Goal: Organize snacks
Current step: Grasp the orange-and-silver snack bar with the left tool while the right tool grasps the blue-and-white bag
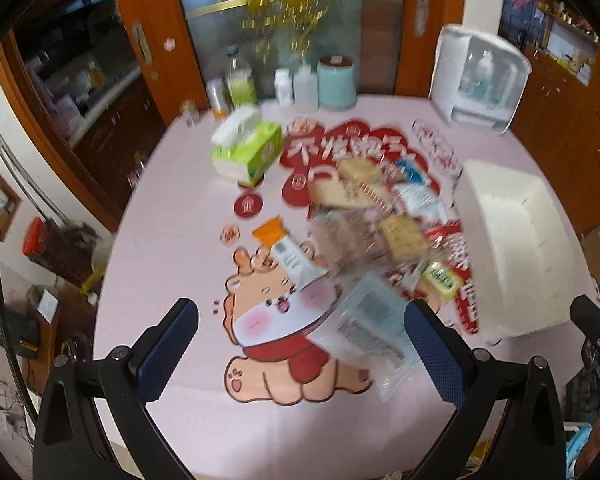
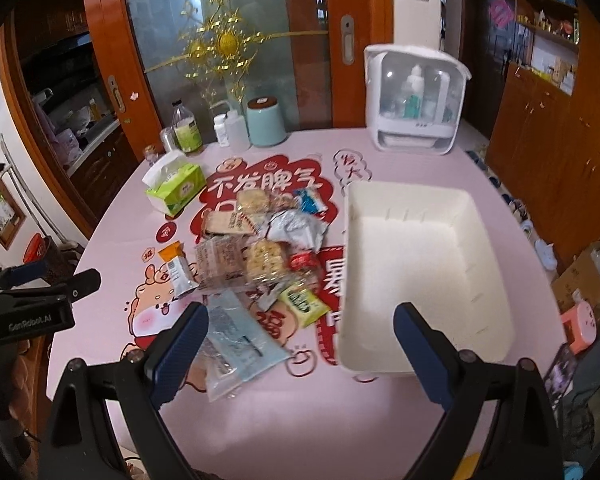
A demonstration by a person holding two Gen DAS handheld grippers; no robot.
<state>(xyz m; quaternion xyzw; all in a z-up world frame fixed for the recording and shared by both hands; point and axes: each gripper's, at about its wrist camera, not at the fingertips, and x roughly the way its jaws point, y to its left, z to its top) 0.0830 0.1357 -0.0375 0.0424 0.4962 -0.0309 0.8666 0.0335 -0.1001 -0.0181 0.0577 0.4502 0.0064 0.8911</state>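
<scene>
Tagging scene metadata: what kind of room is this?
Likely a home dining room: a pink cartoon-print tablecloth covering the table, wooden cabinets, and household clutter such as a green tissue pack beside the snack pile.

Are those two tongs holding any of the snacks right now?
No. The left tongs and right tongs are both wide open above the table, with nothing between their fingers. The snacks lie loose beside the empty white bin.

We see our right gripper (image 2: 300, 344) wide open above the pink table (image 2: 300, 412), holding nothing. A pile of snacks (image 2: 256, 256) lies in the middle. A white bin (image 2: 488, 248) sits just beside the pile.
</scene>
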